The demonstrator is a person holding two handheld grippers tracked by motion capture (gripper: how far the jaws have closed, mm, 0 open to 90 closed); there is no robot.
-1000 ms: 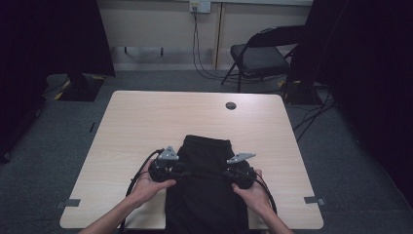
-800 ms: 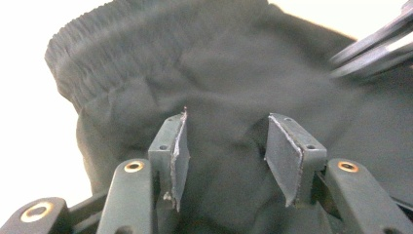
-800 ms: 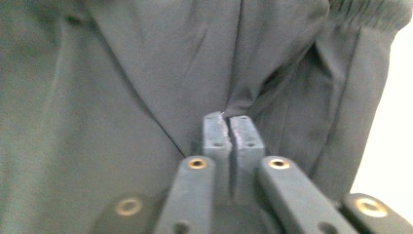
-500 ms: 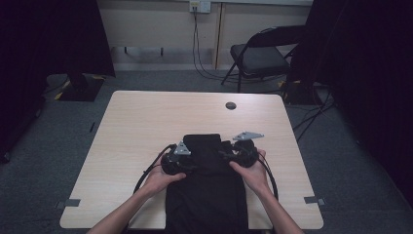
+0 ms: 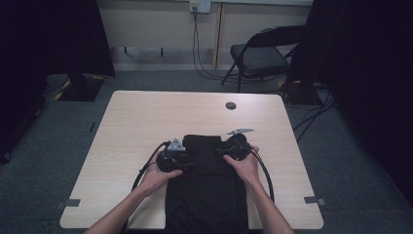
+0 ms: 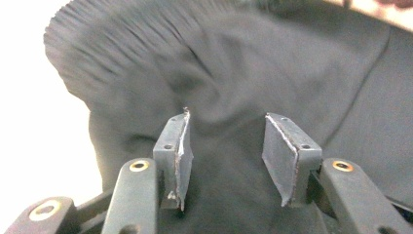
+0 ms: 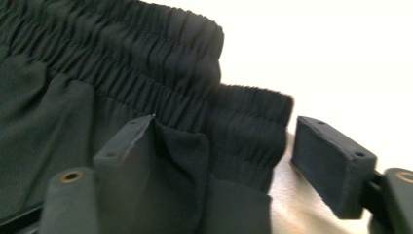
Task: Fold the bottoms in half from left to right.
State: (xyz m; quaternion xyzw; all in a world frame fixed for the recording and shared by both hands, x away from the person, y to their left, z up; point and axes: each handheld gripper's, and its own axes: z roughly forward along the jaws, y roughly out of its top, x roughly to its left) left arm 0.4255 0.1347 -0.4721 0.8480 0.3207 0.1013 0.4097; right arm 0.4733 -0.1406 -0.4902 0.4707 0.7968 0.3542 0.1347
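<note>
Black shorts (image 5: pixel 208 185), soft, light and floppy, lie at the table's (image 5: pixel 136 126) near edge, best pinched at the ribbed waistband (image 7: pixel 195 83); left gripper (image 6: pixel 226 141) half open over cloth, right gripper (image 7: pixel 224 161) just opened wide, straddling the band.

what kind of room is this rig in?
Likely a lab or studio set up for recording, not a home: a lone wooden table on grey carpet, dark curtains at both sides, a folding chair, and cables running to a wall outlet.
</note>
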